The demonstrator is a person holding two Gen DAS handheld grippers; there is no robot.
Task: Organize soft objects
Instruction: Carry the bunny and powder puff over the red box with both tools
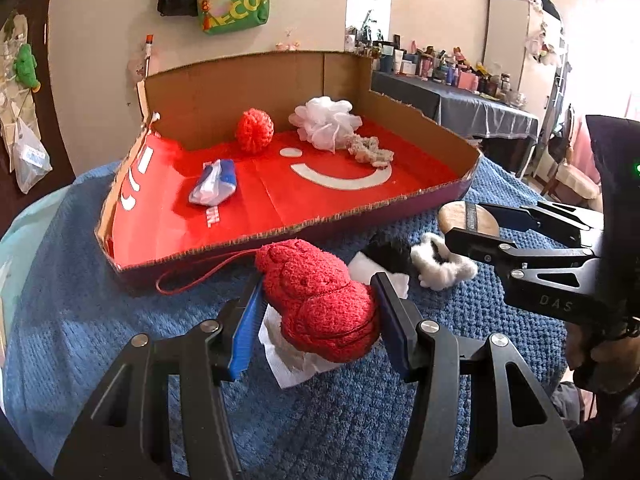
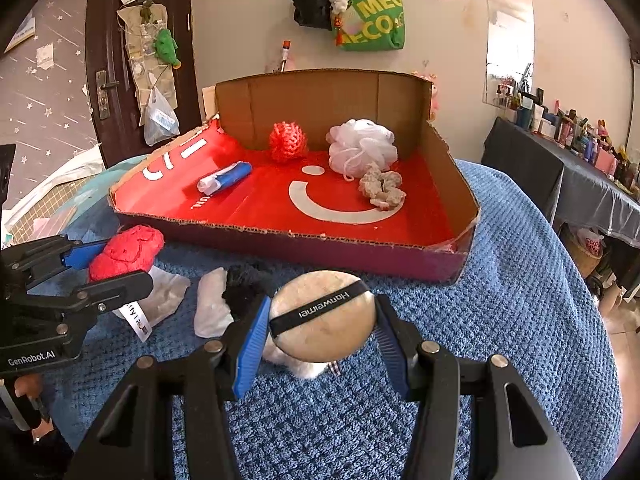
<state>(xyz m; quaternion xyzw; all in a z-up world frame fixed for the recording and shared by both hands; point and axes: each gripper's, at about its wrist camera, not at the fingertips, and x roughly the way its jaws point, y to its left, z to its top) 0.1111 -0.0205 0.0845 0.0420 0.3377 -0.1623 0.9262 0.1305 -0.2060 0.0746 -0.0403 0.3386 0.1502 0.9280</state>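
Cardboard tray [image 2: 436,264] already holds four soft items, while on the blanket the left gripper [image 1: 316,300] brackets the red plush [image 1: 320,300], the right gripper [image 2: 320,320] the powder puff [image 2: 322,316], neither visibly squeezing.

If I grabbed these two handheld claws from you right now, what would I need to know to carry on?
Left gripper: jaws straddle the red plush toy on the blue blanket; right jaw touching, left jaw a little off, not gripped.
Right gripper: jaws either side of the round powder puff, about touching; a firm grip is unclear.
Already in the cardboard tray: red mesh ball, white bath pouf, beige scrunchie, blue-and-white packet.
Left outside: the plush toy, the puff, a black-and-white fluffy piece and the white tissue sheets.
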